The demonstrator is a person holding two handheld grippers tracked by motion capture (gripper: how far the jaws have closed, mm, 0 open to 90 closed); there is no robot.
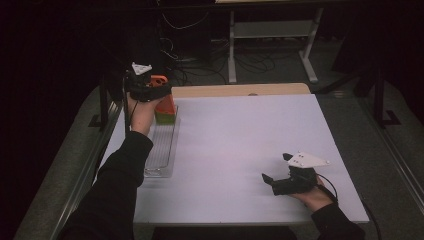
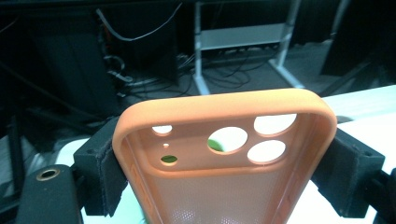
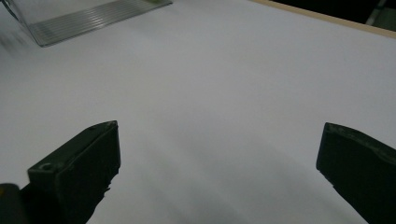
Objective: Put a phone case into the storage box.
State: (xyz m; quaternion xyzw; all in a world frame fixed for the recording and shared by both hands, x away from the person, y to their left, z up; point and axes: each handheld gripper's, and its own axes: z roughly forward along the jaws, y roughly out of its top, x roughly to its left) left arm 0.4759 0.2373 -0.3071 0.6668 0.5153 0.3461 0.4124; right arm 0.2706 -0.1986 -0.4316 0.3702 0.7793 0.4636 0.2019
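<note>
Orange phone case [image 2: 224, 158] sits clamped across its width between my left gripper's [image 2: 224, 177] black pads [image 2: 109, 175], camera cut-outs at the far end and the hollow inside facing the lens. In the high view that gripper [image 1: 147, 87] is at the table's far left corner, above the far end of a clear ribbed rack [image 1: 162, 145], where a red and a green case [image 1: 166, 111] stand on edge. My reading is that the orange case is either coming out of that row or going into it. To do it well I would keep the squeeze on the two long sides, hold the case on edge and parallel to its neighbours, and move straight along the rack's grooves so the soft rim does not catch the red case beside it.

My right gripper [image 1: 277, 175] rests low near the table's [image 1: 240, 145] right front, jaws wide apart with nothing between them.

The left gripper view gives the grip itself: both pads pressing the rim, and green seen through the lens holes. The high view gives the case's place relative to the rack, though the case is mostly hidden there. The right gripper view adds a corner of the rack [image 3: 88, 21] far across bare tabletop.
</note>
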